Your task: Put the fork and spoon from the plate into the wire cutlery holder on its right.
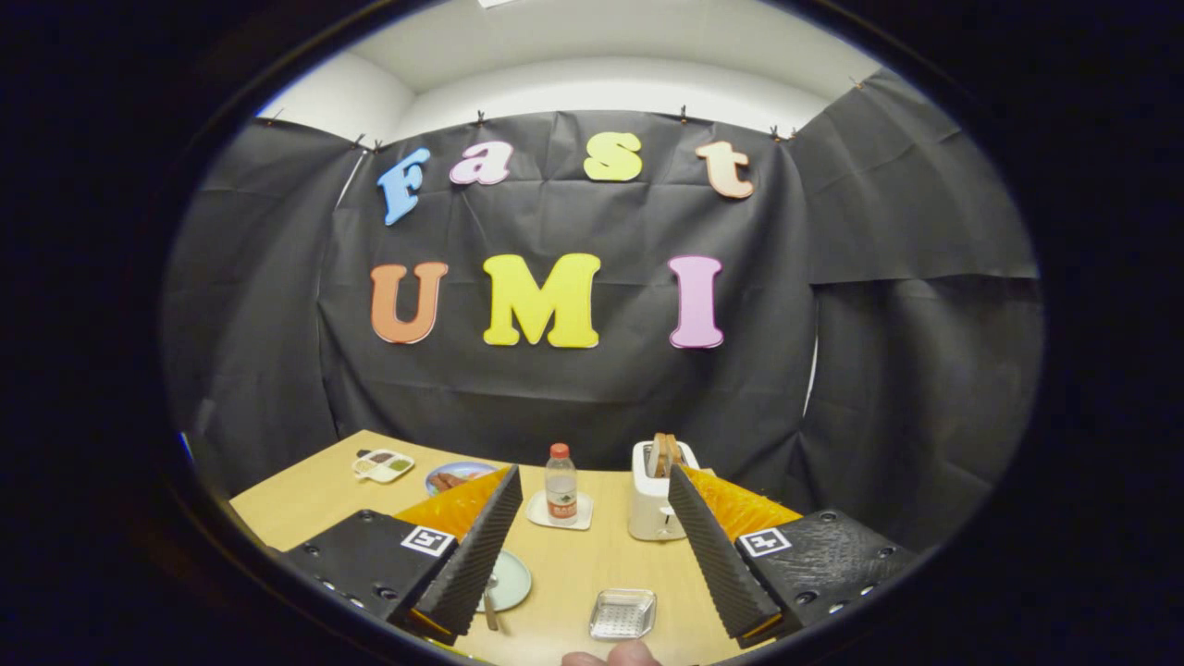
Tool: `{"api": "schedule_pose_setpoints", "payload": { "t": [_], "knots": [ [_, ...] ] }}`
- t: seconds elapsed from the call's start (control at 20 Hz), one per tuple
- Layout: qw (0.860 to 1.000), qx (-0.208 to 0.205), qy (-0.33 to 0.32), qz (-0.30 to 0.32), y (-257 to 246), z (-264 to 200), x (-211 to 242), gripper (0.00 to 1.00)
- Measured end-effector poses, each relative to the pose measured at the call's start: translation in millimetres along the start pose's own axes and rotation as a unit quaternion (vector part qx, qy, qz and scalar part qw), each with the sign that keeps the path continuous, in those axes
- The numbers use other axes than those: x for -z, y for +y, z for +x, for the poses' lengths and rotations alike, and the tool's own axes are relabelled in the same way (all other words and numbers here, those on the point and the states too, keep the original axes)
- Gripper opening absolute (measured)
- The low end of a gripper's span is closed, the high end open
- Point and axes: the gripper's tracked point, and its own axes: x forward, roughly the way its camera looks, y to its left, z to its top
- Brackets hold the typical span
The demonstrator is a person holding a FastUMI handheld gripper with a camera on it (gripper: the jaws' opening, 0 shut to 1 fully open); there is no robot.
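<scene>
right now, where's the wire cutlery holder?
In the gripper view, the wire cutlery holder sits on the wooden table between the open gripper fingers, right of the pale plate, nearer than the bottle.

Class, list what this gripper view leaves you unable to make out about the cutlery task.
- Plate: partly behind one finger of the open claw; fork and spoon cannot be told apart, one handle pokes out.
- Wire cutlery holder: too small to see inside.
- Fingertips: cut off by the edge.
</scene>
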Motion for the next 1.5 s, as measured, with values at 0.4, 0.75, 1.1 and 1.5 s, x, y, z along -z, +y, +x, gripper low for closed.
{"api": "schedule_pose_setpoints", "payload": {
  "t": [0.4,0.75,1.1,1.5],
  "knots": [
    [0.997,-0.054,0.045,-0.014,42.9,7.2,33.2,0.96],
    [0.984,-0.111,0.136,-0.031,86.2,17.1,103.5,0.96],
    [0.95,-0.142,0.274,-0.046,115.1,23.8,213.5,0.96],
    [0.892,-0.15,0.42,-0.074,128.7,27.8,300.0,0.96]
  ]
}}
